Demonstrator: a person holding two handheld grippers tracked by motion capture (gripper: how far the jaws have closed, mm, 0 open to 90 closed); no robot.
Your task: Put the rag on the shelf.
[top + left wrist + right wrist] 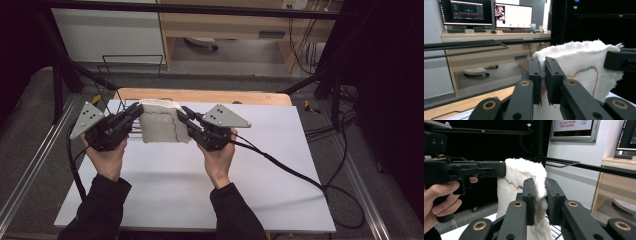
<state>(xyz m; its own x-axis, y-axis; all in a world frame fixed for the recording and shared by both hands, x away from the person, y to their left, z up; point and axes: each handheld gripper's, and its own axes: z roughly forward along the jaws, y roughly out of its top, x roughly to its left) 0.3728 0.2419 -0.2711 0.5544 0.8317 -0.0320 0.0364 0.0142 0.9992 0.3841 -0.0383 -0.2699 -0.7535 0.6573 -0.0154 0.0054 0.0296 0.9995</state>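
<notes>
Presently, reading the high view from left to right: my left gripper [134,112], left of centre in the frame, is clamped on the left upper edge of one white towel [162,125]. The towel hangs folded between the two tools, just above the white table [200,175], at the middle of the frame. My right gripper [183,116], right of centre, is clamped on the opposite upper edge. In the left gripper view the jaws pinch cloth near the frame's middle; in the right gripper view the same holds, with the towel [524,177] bunched between the jaws.

Risks, as judged: each grip takes only a thin margin of cloth, so uneven pulling could tug an edge free and let the fold collapse. The lower hem hangs close to the table and could drag or catch on the wire rack [132,65] behind it.

Count: one towel, two grippers, two hands, one table, one wire rack, two monitors [486,13] at upper left of the left gripper view.
</notes>
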